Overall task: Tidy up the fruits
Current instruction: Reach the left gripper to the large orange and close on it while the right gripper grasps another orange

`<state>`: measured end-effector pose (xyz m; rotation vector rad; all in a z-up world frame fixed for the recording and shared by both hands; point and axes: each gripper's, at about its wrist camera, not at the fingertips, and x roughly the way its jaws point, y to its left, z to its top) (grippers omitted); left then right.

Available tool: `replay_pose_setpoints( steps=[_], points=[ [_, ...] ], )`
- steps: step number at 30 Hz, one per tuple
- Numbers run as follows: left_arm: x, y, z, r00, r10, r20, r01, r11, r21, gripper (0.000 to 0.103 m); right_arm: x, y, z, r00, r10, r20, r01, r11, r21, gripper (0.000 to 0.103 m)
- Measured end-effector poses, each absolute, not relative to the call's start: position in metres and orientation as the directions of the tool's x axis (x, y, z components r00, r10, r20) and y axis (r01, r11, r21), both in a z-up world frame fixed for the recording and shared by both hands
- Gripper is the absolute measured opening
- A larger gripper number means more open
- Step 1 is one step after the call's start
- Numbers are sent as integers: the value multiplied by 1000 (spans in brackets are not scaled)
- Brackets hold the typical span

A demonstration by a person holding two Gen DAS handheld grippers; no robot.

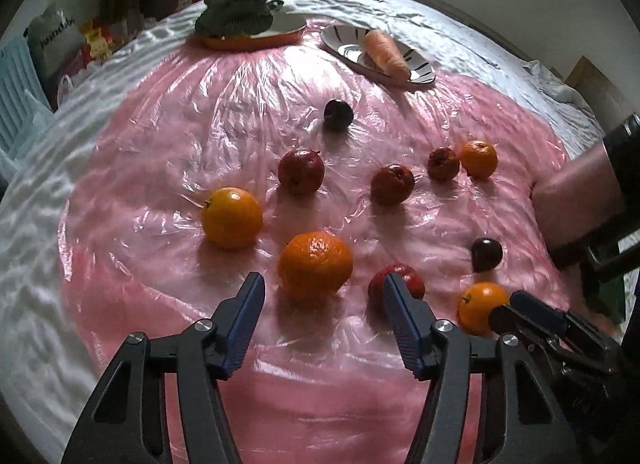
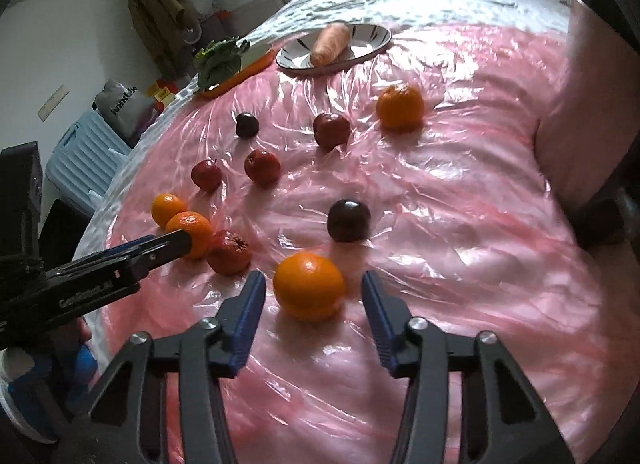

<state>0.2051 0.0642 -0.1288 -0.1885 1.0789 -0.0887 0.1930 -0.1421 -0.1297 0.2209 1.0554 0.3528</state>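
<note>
Here both grippers hang released, the right gripper (image 2: 314,296) framing an orange (image 2: 309,287), the left gripper (image 1: 324,296) a mandarin (image 1: 315,262); closing comes next.

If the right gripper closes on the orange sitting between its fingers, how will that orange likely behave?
The orange is round and lies free on crinkled plastic sheet, so an off-centre touch would probably roll it. Its dimpled peel should grip the ribbed pads reasonably well. The right gripper stands open around it.
</note>
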Motion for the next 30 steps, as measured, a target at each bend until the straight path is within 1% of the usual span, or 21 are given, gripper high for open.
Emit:
replay_pose_setpoints(
  steps=[5,8,16,17,21,22,30],
  points=[
    [215,66,-135,435,-179,-883,-37,976,-216,54,203,-140,-130,413,388,-824,-173,922,347,82],
    [220,69,-138,419,-192,-887,-53,970,-235,51,209,-136,-135,385,390,-836,-184,921,345,82],
    [228,73,-151,384,-212,-899,-90,960,-265,48,215,-122,-147,328,365,-872,-229,926,301,82],
    [229,72,-152,382,-212,-899,-93,960,-266,48,215,-121,-148,325,362,-874,-231,926,298,81],
    [232,73,-155,377,-207,-903,-101,960,-262,42,217,-120,-151,314,344,-885,-243,930,276,66],
    [232,74,-156,376,-206,-903,-105,959,-262,40,217,-120,-151,312,344,-886,-244,930,275,66],
    [232,75,-155,386,-213,-897,-111,955,-275,39,217,-126,-152,313,377,-872,-244,919,310,65]
  ],
)
